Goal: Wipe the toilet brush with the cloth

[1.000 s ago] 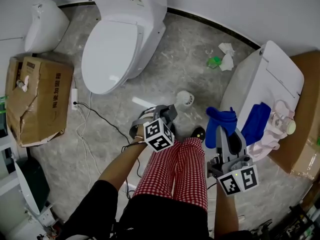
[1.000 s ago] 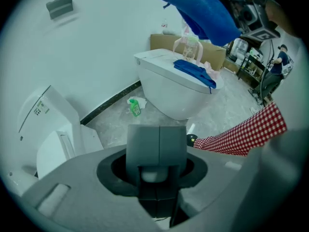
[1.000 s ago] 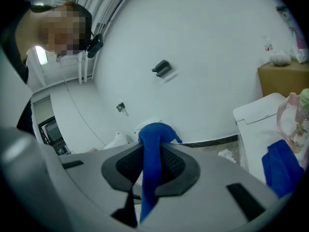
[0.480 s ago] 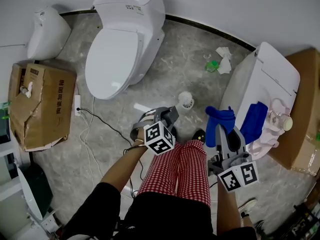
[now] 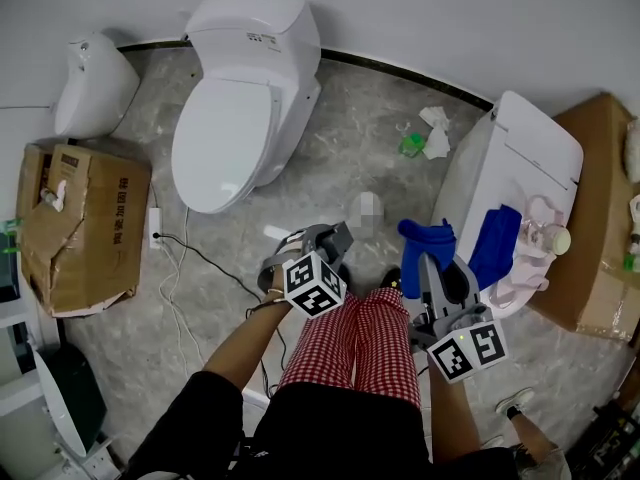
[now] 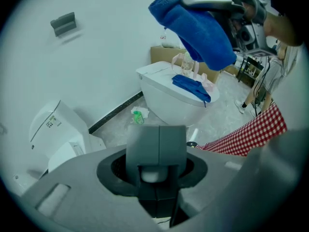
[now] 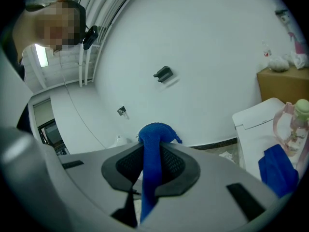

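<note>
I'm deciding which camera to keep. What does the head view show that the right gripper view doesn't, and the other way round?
Head view only: the left tool and the red checked trousers. Right gripper view only: a grey bracket on the wall. Both: the blue cloth gripped in the right tool, and a second blue cloth on the white toilet.
</note>
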Tool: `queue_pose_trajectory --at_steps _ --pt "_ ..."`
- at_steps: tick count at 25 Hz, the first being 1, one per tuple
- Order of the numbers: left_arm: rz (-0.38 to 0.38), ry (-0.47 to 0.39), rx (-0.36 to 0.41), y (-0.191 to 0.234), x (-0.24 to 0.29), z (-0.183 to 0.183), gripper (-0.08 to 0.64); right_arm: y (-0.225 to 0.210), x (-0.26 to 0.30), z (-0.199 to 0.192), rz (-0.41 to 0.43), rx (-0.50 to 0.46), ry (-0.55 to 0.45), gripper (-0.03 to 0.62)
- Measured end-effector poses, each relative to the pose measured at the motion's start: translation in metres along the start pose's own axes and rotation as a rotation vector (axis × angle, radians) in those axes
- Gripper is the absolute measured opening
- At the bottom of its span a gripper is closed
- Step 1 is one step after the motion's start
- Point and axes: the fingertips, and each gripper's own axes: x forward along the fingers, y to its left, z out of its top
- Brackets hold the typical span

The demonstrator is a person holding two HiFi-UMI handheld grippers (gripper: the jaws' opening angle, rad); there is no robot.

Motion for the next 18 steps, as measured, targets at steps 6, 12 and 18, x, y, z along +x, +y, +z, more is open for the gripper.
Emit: queue_pose_trajectory --at_steps 6,12,18 --pt "0.009 -0.035 -0.014 -0.002 -0.025 0.013 0.164 0.013 -0.009 0.013 0.002 -0.007 -0.019 0.067" --pt "0.025 -0.069 -0.006 0.0 -0.046 0.029 0.163 0.017 -0.019 0.027 -0.004 -0.019 -0.04 0.067" --pt "0.047 -0.104 0.016 0.005 -0.07 0.04 0.163 0.028 -0.025 0.037 -0.004 -0.035 -0.064 0.067"
